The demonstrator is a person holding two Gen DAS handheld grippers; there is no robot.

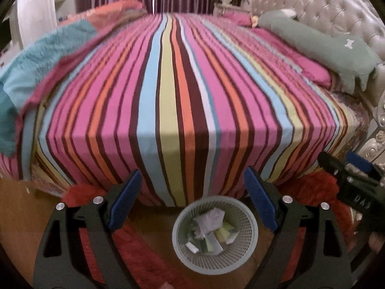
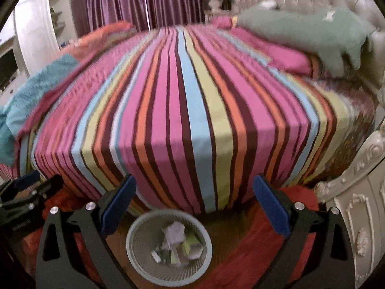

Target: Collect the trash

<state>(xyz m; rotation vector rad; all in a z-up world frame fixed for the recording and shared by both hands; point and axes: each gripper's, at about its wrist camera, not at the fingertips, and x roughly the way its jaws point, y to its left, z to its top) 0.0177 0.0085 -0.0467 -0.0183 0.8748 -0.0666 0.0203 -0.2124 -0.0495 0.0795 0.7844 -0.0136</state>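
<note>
A pale mesh wastebasket [image 1: 250, 224] [image 2: 134, 260] stands on the floor at the foot of the bed. It holds crumpled paper [image 1: 210, 219] [image 2: 174, 232] and several small cartons and scraps. My left gripper [image 1: 192, 197] hangs above and just before the basket, its blue pads wide apart with nothing between them. My right gripper [image 2: 195, 200] is likewise open and empty over the basket. Each gripper shows at the edge of the other's view: the right gripper [image 1: 346, 171], the left gripper [image 2: 36, 183].
A bed with a striped sheet [image 1: 182, 91] [image 2: 182, 101] fills the middle. A teal blanket [image 1: 36, 55] lies at left, a green pillow [image 1: 320, 43] and tufted headboard [image 1: 336, 4] at right. A red rug [image 2: 252, 240] covers the floor. An ornate cream cabinet [image 2: 356, 216] stands at right.
</note>
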